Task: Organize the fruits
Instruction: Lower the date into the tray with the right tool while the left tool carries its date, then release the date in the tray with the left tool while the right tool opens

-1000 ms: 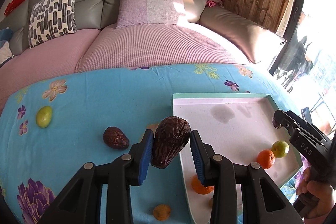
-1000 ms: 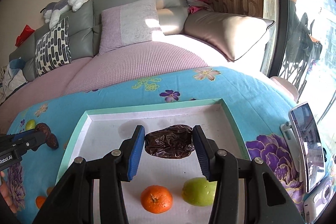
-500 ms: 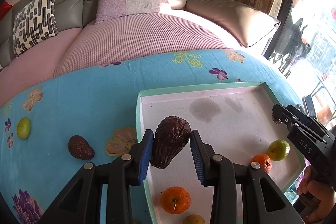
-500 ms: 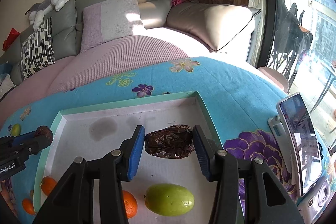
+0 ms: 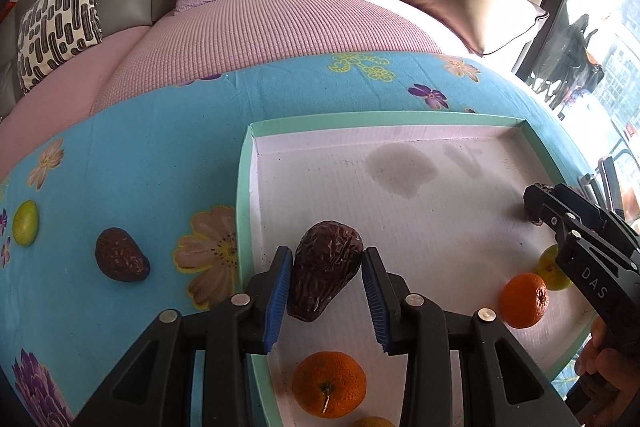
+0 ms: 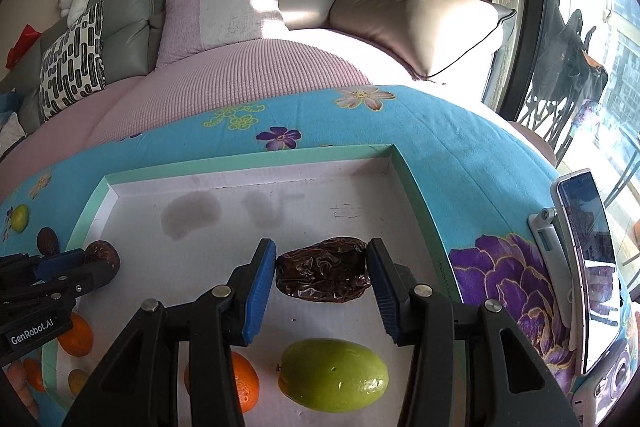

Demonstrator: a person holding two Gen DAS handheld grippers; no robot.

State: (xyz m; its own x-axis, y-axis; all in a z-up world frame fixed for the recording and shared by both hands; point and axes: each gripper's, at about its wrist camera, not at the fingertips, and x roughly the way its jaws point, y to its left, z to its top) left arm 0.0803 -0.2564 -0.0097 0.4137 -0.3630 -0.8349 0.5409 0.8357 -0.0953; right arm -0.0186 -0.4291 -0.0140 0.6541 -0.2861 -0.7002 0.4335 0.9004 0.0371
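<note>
My left tongs grip a dark wrinkled fruit upright over the tray, low centre of frame, while my right tongs clamp another dark fruit crosswise; only the right view shows the green fruit directly beneath.

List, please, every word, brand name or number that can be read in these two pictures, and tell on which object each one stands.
"DAS": white letters on the black body of the right tool, seen from the left wrist view.
"GenRobot.AI": white label on the black body of the left tool, seen from the right wrist view.
Faint pen marks on the tray floor: too small to read.
Phone screen: nothing legible.
</note>
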